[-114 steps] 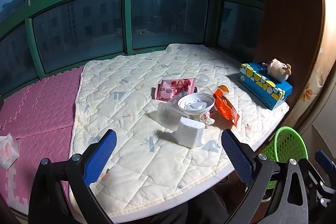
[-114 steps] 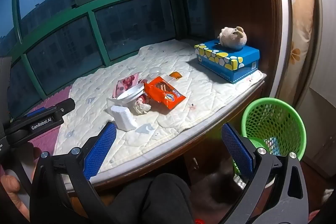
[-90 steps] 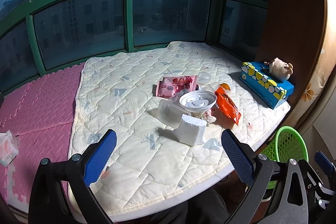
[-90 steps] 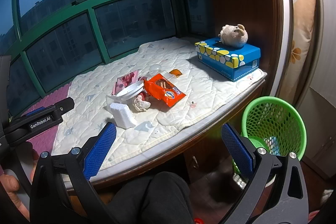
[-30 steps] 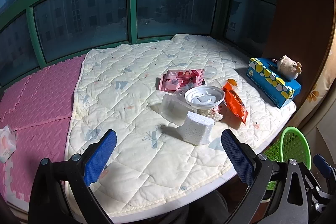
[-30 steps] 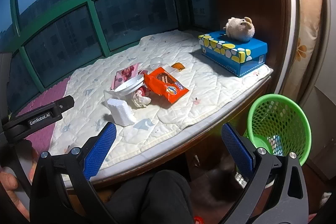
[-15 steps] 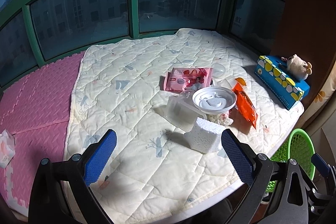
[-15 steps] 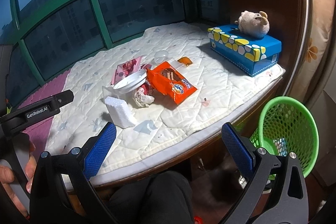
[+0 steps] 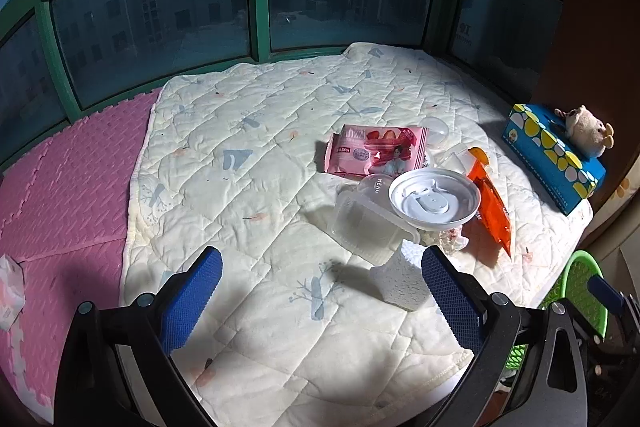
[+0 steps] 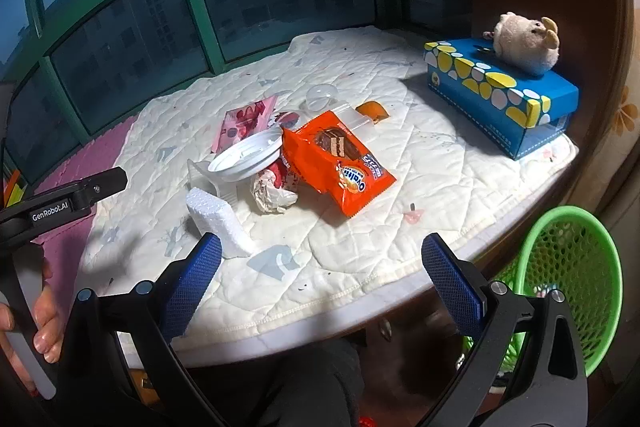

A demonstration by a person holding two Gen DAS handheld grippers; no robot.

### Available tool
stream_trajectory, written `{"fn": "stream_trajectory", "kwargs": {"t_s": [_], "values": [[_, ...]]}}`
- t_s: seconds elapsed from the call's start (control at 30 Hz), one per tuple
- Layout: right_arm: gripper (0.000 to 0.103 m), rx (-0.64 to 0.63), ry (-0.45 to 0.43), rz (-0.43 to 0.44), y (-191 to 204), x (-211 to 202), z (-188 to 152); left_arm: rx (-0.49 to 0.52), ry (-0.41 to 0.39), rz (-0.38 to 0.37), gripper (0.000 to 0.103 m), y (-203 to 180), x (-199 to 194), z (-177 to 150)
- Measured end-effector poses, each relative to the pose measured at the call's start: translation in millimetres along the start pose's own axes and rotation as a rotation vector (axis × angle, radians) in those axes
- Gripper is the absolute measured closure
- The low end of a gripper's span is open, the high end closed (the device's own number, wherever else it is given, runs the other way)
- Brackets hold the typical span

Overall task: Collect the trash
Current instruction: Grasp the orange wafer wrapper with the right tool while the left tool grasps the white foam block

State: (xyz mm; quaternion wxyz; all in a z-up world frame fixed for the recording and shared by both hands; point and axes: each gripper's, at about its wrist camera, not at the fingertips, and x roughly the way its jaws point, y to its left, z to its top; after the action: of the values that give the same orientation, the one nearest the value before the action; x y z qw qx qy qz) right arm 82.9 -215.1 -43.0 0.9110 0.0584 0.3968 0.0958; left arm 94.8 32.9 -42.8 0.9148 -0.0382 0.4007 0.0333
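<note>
Trash lies in a cluster on the cream quilt (image 9: 260, 195): a white foam block (image 9: 400, 283) (image 10: 218, 217), a clear plastic box (image 9: 362, 227), a white round lid (image 9: 434, 201) (image 10: 248, 155), a crumpled wrapper (image 10: 272, 189), an orange snack bag (image 9: 490, 205) (image 10: 340, 167) and a pink packet (image 9: 376, 149) (image 10: 244, 121). My left gripper (image 9: 320, 301) is open just short of the foam block. The right gripper (image 10: 320, 281) is open over the quilt's front edge. A green mesh basket (image 10: 572, 283) (image 9: 576, 291) stands on the floor at the right.
A blue tissue box (image 10: 500, 91) (image 9: 554, 155) with a plush toy (image 10: 524, 41) on it sits at the right, against a wooden wall. Pink foam mats (image 9: 60, 195) lie left of the quilt. Green-framed windows close the back. A hand (image 10: 38, 323) holds the left gripper's handle.
Both grippers have moved forward toward the trash, so the quilt and the cluster look nearer and larger. The foam block now sits close to my left gripper's right finger. Nothing was grasped.
</note>
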Motion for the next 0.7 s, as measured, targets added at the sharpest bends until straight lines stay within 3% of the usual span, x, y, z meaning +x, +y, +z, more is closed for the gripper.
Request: {"fn": "stream_trajectory", "kwargs": {"t_s": [0.5, 0.7], "values": [[0.004, -0.168, 0.106, 0.176, -24, 72, 41, 0.023, 0.05, -0.083, 0.006, -3, 27, -14], [0.004, -0.246, 0.148, 0.202, -29, 98, 52, 0.047, 0.074, -0.123, 0.006, -13, 36, -20]]}}
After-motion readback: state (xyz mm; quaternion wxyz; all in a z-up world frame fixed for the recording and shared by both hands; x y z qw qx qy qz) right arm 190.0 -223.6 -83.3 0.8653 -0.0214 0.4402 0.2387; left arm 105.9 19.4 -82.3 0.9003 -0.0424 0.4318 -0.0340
